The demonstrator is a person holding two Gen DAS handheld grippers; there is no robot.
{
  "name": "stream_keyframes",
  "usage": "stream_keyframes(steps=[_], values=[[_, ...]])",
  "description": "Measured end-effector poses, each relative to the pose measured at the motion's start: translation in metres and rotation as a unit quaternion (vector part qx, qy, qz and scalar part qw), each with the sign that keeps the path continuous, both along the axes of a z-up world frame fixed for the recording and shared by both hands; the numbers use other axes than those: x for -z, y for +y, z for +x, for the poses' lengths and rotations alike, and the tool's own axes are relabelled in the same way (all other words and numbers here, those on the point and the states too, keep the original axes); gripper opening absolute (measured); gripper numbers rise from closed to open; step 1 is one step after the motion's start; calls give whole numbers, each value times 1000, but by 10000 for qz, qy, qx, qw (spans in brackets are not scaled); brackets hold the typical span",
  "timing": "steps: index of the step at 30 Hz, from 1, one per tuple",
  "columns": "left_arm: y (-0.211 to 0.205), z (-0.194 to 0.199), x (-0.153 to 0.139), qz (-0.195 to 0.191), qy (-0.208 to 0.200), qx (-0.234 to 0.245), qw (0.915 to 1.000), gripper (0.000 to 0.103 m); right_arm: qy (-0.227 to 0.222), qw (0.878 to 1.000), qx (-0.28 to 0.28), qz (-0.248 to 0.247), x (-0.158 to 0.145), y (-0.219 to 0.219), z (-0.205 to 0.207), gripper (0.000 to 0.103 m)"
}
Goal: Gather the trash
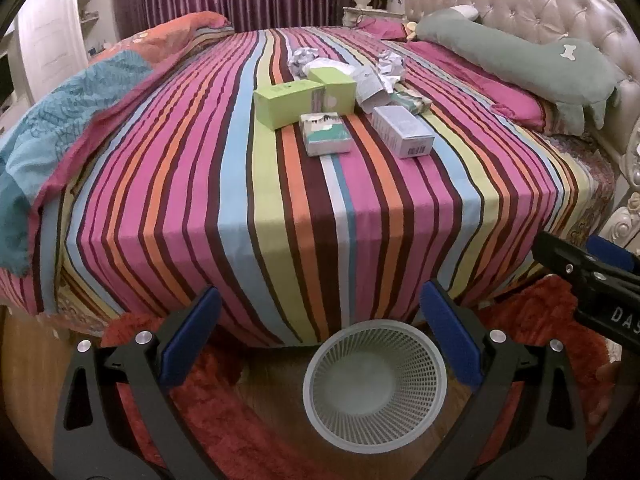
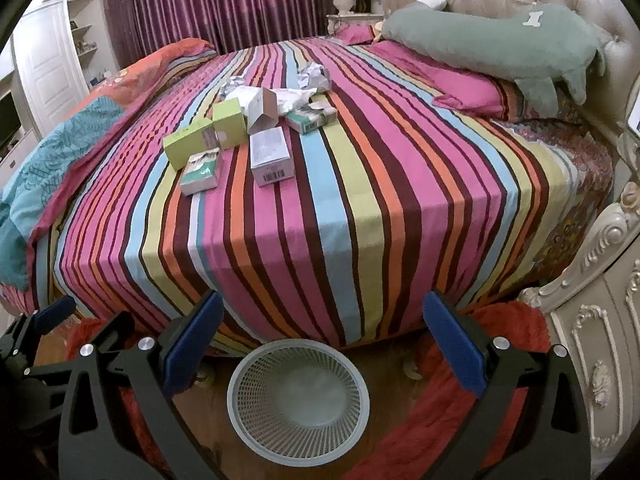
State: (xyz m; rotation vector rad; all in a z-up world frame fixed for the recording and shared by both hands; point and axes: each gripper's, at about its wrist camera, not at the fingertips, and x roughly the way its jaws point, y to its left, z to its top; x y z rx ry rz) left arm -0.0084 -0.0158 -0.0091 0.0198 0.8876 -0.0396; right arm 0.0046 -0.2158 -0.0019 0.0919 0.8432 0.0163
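Both grippers hang spread and empty low in the frame: the left gripper (image 1: pixel 320 344) and the right gripper (image 2: pixel 324 344) each look past a white mesh wastebasket (image 1: pixel 374 386) that stands on the floor at the foot of the striped bed (image 1: pixel 280 200), and nothing lies in it yet. The trash sits well up the bed, just above centre in both views: two lime-green boxes (image 1: pixel 288 104), a small green-and-white carton (image 1: pixel 326 134), a grey box with a barcode label (image 1: pixel 404 132), and crumpled paper balls (image 1: pixel 306 58) behind them. My judgement is that the step in hand is the first reach. It goes best by starting with the nearest pieces, the small carton and the grey box, since each stands apart from the heap and offers flat sides for the jaws. Close across the narrow width, lift clear of the sheet so the fabric does not drag, then release straight over the basket mouth. The green plush pillow (image 2: pixel 500 40) at upper right is no trash.
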Motion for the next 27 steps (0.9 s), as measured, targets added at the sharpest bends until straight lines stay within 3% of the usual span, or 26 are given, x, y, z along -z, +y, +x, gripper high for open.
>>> stream_keyframes(steps=[20,27], values=[[22,25,45,-342,674,-318,9966,97,500,9985,-75,215,34,-11,26,96],[33,41,58,-516,858,-499,9937,97,600,9973,-387,-161,42,2,42,96]])
